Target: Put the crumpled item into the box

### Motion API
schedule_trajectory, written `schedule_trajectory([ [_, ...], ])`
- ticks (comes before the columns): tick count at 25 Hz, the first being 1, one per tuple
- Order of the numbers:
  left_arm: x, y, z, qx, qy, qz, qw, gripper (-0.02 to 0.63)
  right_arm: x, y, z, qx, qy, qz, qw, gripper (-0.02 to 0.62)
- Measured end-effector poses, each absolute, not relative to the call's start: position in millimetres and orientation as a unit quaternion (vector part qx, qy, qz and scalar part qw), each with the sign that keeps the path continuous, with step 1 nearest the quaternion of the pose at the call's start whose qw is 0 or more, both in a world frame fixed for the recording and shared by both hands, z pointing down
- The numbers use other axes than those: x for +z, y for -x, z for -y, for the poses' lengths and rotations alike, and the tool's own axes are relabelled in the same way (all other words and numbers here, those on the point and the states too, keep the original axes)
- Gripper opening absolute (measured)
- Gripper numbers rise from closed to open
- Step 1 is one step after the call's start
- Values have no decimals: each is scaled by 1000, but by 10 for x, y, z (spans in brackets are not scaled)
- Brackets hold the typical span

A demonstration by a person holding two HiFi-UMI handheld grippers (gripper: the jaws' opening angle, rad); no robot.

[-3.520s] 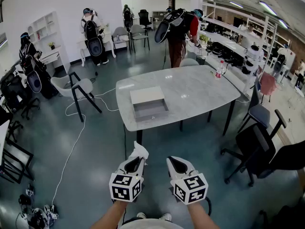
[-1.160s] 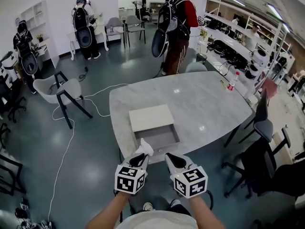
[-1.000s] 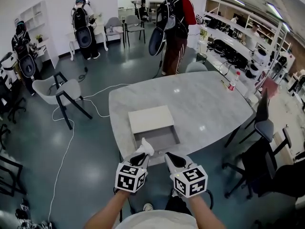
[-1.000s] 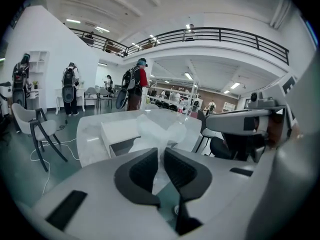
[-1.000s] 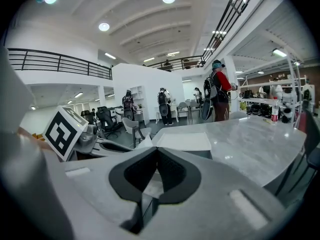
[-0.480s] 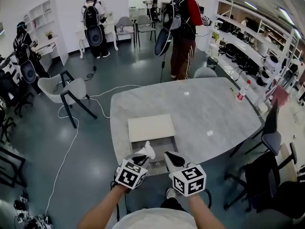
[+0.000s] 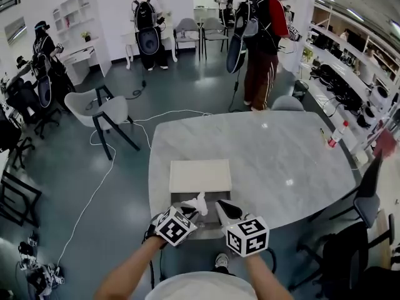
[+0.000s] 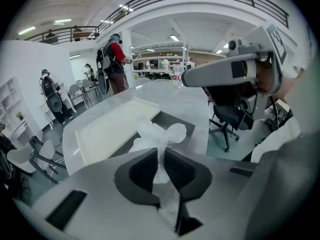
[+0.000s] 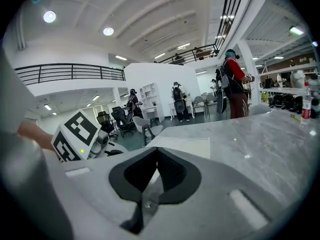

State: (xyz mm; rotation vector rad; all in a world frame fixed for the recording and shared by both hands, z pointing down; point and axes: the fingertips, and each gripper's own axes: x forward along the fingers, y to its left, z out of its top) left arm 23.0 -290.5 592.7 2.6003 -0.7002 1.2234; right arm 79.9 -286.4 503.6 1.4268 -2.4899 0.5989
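My left gripper (image 7: 192,209) is shut on a crumpled white paper wad (image 7: 199,201), which sticks out past the jaws. In the left gripper view the wad (image 8: 161,135) hangs over the near end of the grey open box (image 8: 176,121), with the box's pale lid (image 8: 111,127) lying just beyond. In the head view the box (image 7: 180,200) sits at the near edge of the marble table (image 7: 275,161), with the lid (image 7: 200,175) behind it. My right gripper (image 7: 220,207) is shut and empty, just to the right of the wad. The right gripper view shows the right gripper (image 9: 156,156) with its jaws together, facing the lid (image 9: 186,146).
A bottle (image 7: 338,134) stands at the table's far right edge. Several people with backpacks stand beyond the table, one close to its far side (image 7: 265,39). Chairs stand at left (image 7: 100,110) and at lower right (image 7: 350,255). A white cable (image 7: 94,192) runs across the floor.
The table and box have come much closer. Both grippers now hover over the box's near end, and the left one still holds the wad.
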Motion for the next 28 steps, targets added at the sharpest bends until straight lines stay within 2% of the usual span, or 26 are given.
schedule_trajectory([
  [10,6181,-553,2964,475,-852,203,82,38,5135,-1096,3103,210,-453,859,108,5],
  [28,6584,-670,3014,563,-805,169,82,39,5332,-1356,3256,231,-423,868,117,5],
])
